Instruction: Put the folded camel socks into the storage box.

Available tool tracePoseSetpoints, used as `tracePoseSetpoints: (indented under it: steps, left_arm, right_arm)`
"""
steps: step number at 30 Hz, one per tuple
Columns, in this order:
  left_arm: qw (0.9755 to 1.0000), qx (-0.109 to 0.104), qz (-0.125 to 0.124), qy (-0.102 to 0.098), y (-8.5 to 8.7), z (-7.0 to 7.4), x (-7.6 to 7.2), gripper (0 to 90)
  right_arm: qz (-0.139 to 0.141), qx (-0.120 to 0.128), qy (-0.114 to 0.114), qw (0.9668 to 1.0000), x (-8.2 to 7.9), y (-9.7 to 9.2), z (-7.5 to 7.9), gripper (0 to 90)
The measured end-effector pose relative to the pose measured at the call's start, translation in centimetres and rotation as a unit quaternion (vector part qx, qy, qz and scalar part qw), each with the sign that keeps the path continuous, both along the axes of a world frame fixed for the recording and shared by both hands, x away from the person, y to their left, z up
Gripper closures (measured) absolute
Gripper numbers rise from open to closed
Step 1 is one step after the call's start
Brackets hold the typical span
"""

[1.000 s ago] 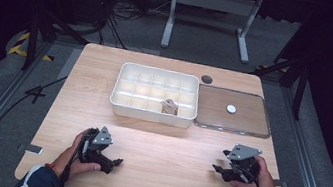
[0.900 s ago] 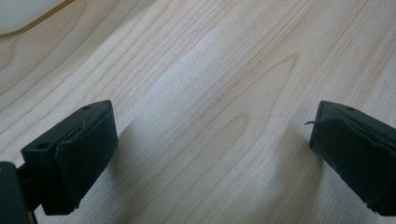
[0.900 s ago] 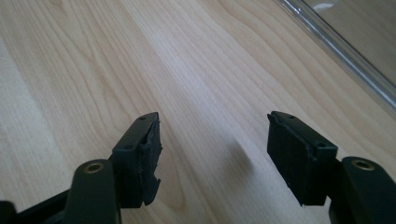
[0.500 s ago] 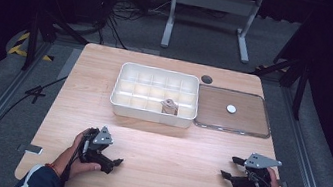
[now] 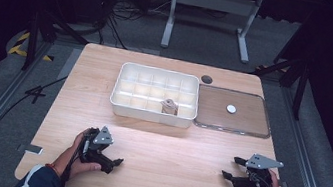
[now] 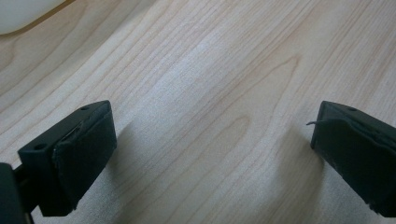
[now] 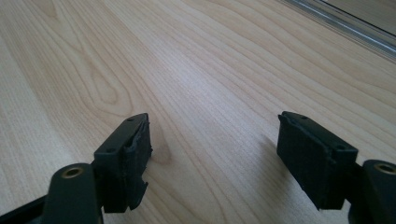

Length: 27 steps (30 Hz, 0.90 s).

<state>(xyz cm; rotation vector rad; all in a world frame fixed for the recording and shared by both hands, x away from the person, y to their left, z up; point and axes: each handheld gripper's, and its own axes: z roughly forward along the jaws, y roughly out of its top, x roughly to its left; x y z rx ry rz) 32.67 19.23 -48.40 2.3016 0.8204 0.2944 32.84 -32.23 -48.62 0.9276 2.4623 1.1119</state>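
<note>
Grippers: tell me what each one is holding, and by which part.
Nothing is held. The left gripper and the right gripper both have their jaws wide apart over bare table. The small brown object sits untouched in the tray.

A: Count, taking the white compartment tray (image 5: 153, 112) as the landmark?

B: One tray, at the middle of one wooden table (image 5: 166, 144).

A: Inside the tray?

B: One small brown object (image 5: 169, 106), in a compartment of the row nearest the person; its kind cannot be told.

A: Beside the tray?

B: One clear flat lid (image 5: 246, 121), touching its right side. One white disc (image 5: 231, 109) on that lid. One dark round spot (image 5: 206, 79) on the table beyond the tray's right corner.

A: Tools?

B: Two: left gripper (image 5: 108, 158), right gripper (image 5: 236, 170), both nearer the person than the tray. Two hands.
</note>
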Motion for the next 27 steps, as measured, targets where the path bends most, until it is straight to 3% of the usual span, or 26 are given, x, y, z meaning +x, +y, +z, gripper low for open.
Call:
tracePoseSetpoints:
  steps: [27]
  left_arm:
    - [1.0,0.0,0.002,0.002,-0.07,0.01,0.06,0.3]
  right_arm:
    - [-0.015,0.0,0.001,0.9999,0.04,-0.06,-0.02,25.8]
